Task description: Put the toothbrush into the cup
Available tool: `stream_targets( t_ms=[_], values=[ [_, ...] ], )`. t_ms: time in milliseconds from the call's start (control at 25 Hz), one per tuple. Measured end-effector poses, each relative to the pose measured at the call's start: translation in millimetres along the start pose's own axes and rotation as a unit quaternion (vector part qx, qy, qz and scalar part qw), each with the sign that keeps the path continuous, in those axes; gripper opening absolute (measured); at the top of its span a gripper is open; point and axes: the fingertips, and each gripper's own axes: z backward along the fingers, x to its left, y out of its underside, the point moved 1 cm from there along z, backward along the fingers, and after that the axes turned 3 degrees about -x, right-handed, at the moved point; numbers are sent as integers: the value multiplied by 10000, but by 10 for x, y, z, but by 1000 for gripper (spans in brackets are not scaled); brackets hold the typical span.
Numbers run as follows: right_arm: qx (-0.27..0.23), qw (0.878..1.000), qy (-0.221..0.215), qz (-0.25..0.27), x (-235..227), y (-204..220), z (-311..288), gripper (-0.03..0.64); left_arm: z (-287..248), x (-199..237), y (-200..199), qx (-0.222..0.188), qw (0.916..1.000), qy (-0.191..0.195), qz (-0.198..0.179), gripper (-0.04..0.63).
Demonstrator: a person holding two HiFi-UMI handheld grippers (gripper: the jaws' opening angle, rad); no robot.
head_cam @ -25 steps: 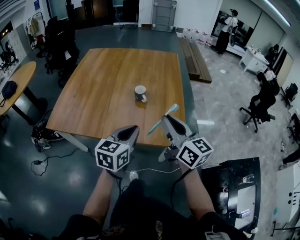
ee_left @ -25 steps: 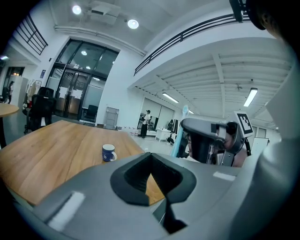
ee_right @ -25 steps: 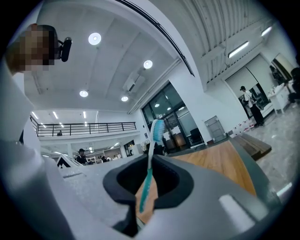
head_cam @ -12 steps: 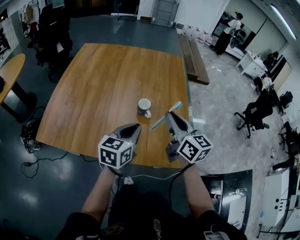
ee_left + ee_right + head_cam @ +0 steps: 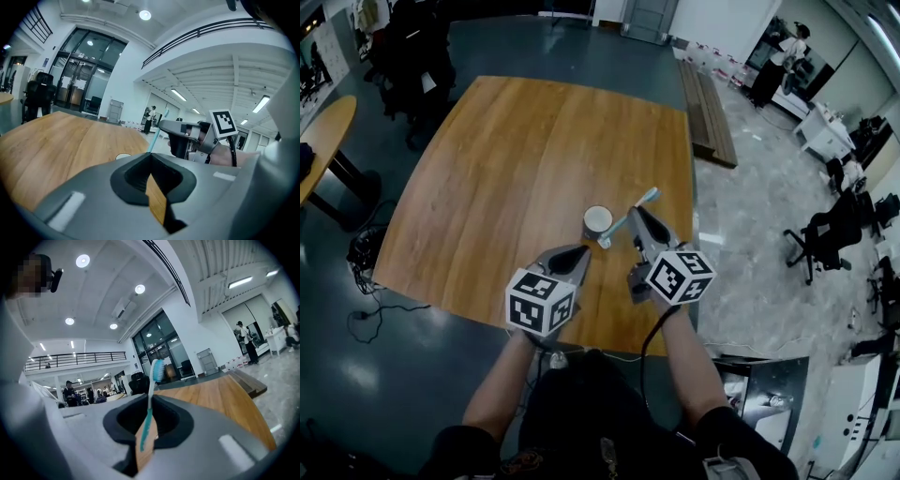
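Right claw (image 5: 637,215) grips toothbrush (image 5: 620,226) (cup (image 5: 597,222) just beside).

Bright ceiling lights (image 5: 83,260), fisheye warping, dark vignetted corners

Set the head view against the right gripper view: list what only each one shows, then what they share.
Only the head view: the cup standing on the wooden table, beside the lower end of the toothbrush; the left gripper; the person's forearms.
Only the right gripper view: the jaws pinching the toothbrush's handle from close up, bristle end up; ceiling lights; glass doors.
Both: the toothbrush held in the right gripper, and the wooden table.
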Motion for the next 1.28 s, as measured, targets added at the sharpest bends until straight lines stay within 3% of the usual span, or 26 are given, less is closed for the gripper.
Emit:
stream_targets(
  t_ms=[320, 800, 1080, 1280],
  values=[
    [206, 9995, -139, -191, -423, 319, -548, 34, -281, 146, 85, 341, 9980, -514, 124, 8],
    [1176, 9927, -206, 144, -670, 1148, -873, 34, -395, 312, 267, 626, 9931, -949, 302, 8],
    [1418, 9888, -232, 414, -744, 1218, -868, 35, -398, 302, 259, 529, 9923, -1034, 419, 8],
    [1397, 9893, -348, 219, -749, 1238, -908, 72, -370, 348, 283, 469, 9903, -1218, 482, 8]
  ],
)
